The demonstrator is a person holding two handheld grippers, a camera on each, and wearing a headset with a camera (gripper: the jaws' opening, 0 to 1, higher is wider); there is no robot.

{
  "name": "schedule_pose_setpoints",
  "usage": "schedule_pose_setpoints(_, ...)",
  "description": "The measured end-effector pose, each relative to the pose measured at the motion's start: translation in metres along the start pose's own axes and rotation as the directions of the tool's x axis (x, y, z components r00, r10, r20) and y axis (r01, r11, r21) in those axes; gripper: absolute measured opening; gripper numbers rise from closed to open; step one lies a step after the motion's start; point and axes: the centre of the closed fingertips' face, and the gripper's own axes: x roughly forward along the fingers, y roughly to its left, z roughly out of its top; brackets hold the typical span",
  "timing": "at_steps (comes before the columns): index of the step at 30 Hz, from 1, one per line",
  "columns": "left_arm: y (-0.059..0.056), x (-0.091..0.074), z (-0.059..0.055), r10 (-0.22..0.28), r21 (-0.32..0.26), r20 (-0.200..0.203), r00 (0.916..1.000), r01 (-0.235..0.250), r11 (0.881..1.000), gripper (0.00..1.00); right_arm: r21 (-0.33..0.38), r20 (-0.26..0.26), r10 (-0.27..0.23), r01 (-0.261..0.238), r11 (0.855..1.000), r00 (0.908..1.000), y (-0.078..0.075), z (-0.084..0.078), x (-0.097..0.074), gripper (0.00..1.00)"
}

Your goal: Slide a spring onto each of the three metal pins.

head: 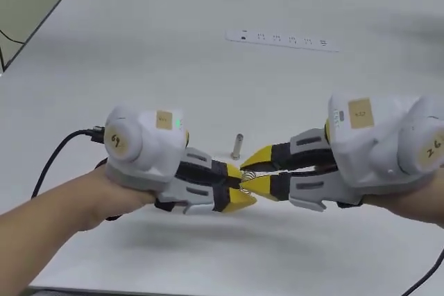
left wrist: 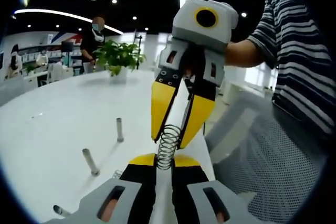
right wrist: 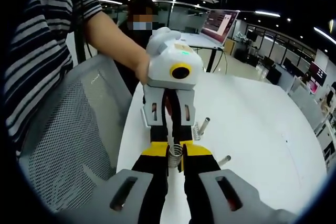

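Closest to the person, the two grippers meet tip to tip low over the front edge of the white counter, each held in one hand. The left gripper comes in from the left and the right gripper from the right. A small coil spring bridges the two sets of yellow-tipped jaws. The left jaws are drawn nearly together and pinch one end of it. The other end sits in the narrow V of the right jaws, which lie close on either side of the coil; I cannot tell whether they press on it. The spring hangs clear of the counter and is not on any pin. Just behind the meeting tips, the head view shows one metal pin standing upright and bare. The left gripper view shows two upright pins, a nearer one and a farther one, both without springs. A third pin lies at the lower edge of that view, and a loose spring rests on the counter near the nearer pin. Beside the counter is a mesh chair. Farther back on the counter lies a white power strip, well apart from the pins. Beyond the counter's far end stands a green plant.
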Motion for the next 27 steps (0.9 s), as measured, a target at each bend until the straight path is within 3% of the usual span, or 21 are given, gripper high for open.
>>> schedule_pose_setpoints(8, 0.001, -0.006, 0.0, 0.01, -0.004, 0.004, 0.9999, -0.01, 1.0, 0.02, 0.066, 0.117, -0.013, 0.005, 0.998, 0.9931, -0.002, 0.008, 0.002, 0.07)
schedule_pose_setpoints(17, -0.002, -0.012, -0.005, 0.007, 0.004, -0.019, 0.9998, -0.007, 1.0, 0.03, 0.023, 0.117, -0.006, 0.003, 1.0, 0.9932, -0.001, 0.008, 0.003, 0.07)
schedule_pose_setpoints(27, -0.006, -0.014, 0.003, -0.026, 0.025, -0.001, 0.9997, 0.026, 0.999, 0.03, -0.005, 0.121, -0.005, 0.005, 1.0, 0.9927, -0.001, 0.014, -0.001, 0.07)
